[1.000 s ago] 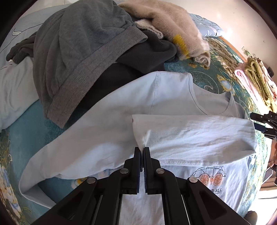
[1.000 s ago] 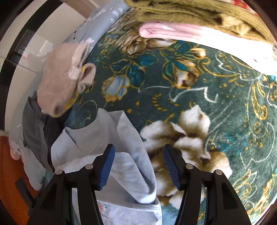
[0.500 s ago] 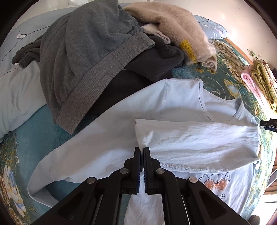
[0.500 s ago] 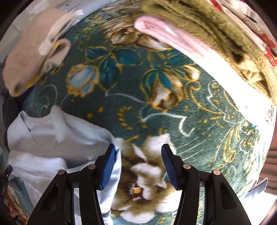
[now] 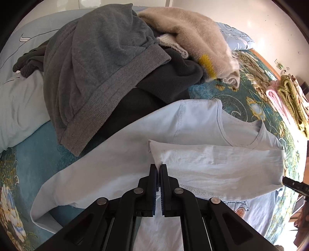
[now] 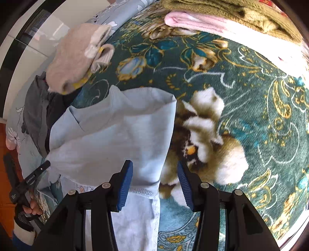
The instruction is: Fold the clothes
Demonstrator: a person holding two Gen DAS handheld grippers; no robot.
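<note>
A pale blue long-sleeve shirt (image 5: 195,123) lies flat on the floral blanket (image 5: 241,96). One sleeve (image 5: 222,164) is folded across its chest, the other stretches left. My left gripper (image 5: 158,166) is shut on the cuff of the folded sleeve. In the right wrist view the shirt's folded shoulder (image 6: 115,139) lies in front of my right gripper (image 6: 154,173), which is open and empty, its left finger over the shirt's edge, its right finger over the blanket (image 6: 251,96).
A heap of grey, dark and beige clothes (image 5: 108,63) sits beyond the shirt. Folded pink and olive towels (image 6: 222,15) lie at the blanket's far edge. A pale pillow (image 5: 17,108) lies left. The left gripper shows at the right view's left edge (image 6: 29,179).
The left gripper stays shut on the cuff and has shifted slightly with it. The right gripper swung away over the blanket and has come back to the shirt's shoulder edge, still open.
</note>
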